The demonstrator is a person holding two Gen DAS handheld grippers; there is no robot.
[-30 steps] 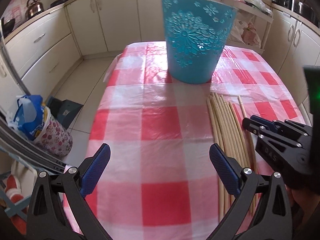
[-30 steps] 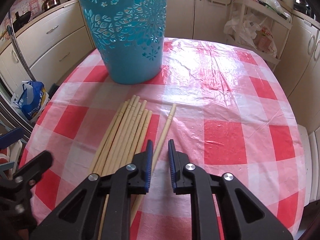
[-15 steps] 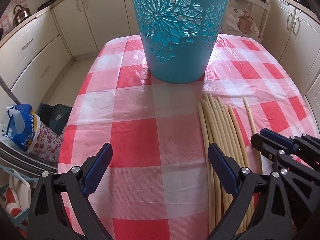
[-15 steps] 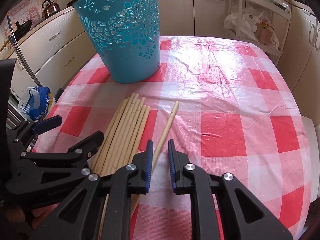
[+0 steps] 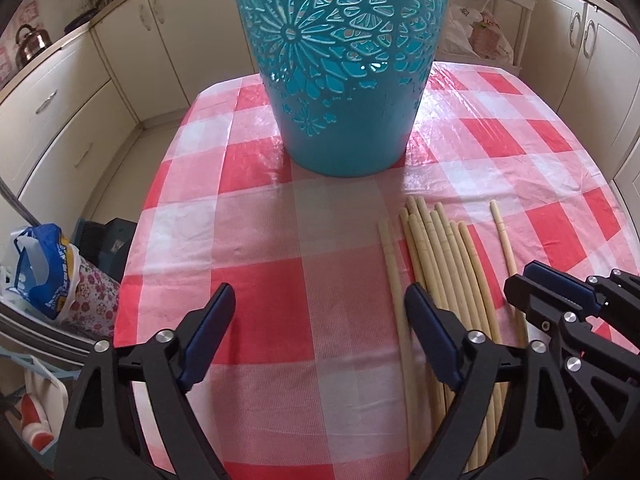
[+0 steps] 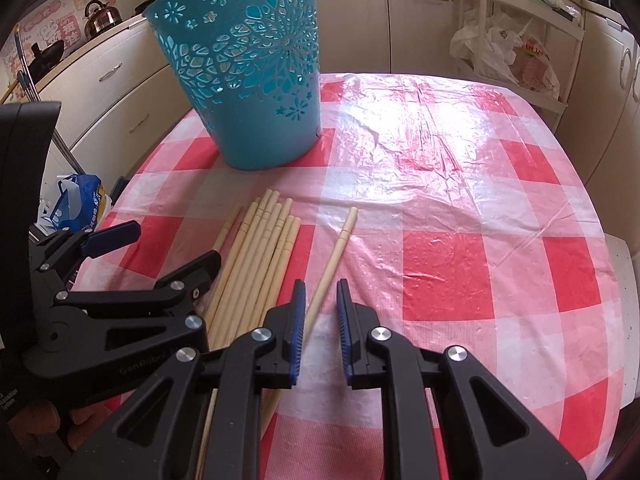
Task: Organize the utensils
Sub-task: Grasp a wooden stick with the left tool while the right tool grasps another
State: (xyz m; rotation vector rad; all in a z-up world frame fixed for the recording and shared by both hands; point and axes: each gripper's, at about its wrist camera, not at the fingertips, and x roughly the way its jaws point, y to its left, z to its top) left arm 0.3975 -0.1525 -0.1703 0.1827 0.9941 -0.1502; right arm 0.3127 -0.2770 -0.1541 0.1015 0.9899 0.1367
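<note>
Closing partway, the left gripper had neared the chopsticks lying before the blue basket, nothing between its jaws; the right gripper, narrowly apart, straddled a stray chopstick, likely to lift it.

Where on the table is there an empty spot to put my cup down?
The cloth right of the lone chopstick is bare to the table's edge. Another bare patch lies left of the chopstick bundle, in front of the blue basket. It is crowded around the bundle, where the left gripper and right gripper hover.
</note>
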